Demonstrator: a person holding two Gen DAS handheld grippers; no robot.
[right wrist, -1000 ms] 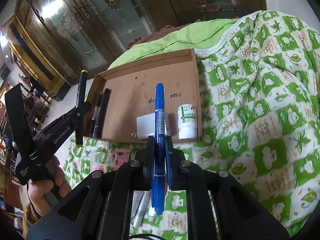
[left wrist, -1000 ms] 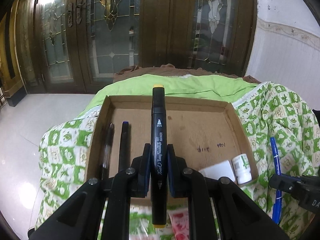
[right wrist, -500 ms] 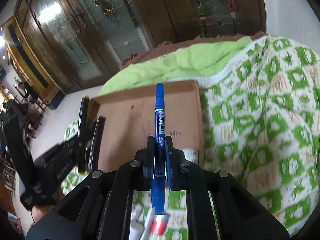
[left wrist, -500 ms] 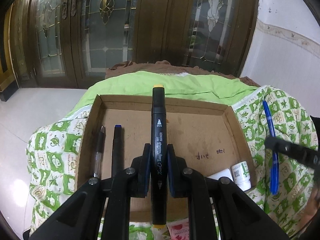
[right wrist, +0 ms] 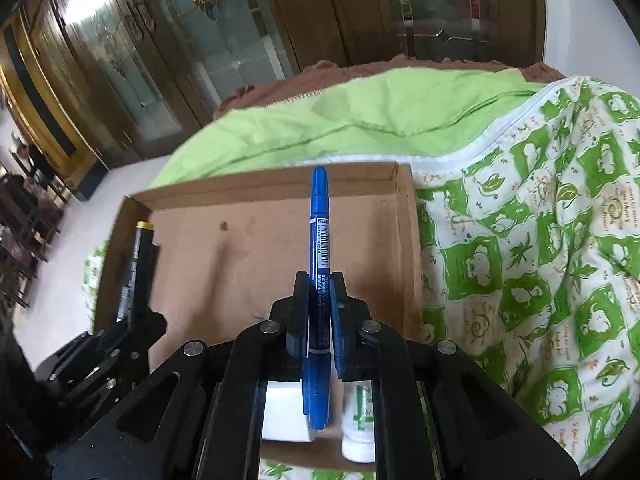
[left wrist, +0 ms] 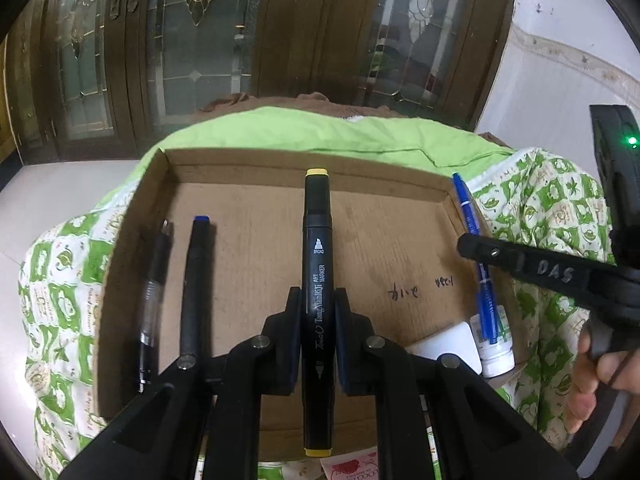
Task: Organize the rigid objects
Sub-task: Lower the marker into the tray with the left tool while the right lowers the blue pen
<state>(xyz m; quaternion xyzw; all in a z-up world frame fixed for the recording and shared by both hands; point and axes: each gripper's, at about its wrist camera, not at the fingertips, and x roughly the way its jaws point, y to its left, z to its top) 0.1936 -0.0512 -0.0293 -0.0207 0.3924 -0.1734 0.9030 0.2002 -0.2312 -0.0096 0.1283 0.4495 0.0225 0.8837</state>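
A black art marker (left wrist: 317, 280) is clamped in the left gripper (left wrist: 317, 344) over the cardboard tray (left wrist: 400, 240); a blue pen (right wrist: 320, 248) is clamped in the right gripper (right wrist: 319, 320), both pointing forward.

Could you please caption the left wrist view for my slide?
Left gripper holds a black art marker over a cardboard tray.

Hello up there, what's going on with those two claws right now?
Left claw shut on black marker. Right claw shut on blue pen. Both over cardboard tray. White bottle beneath pen.
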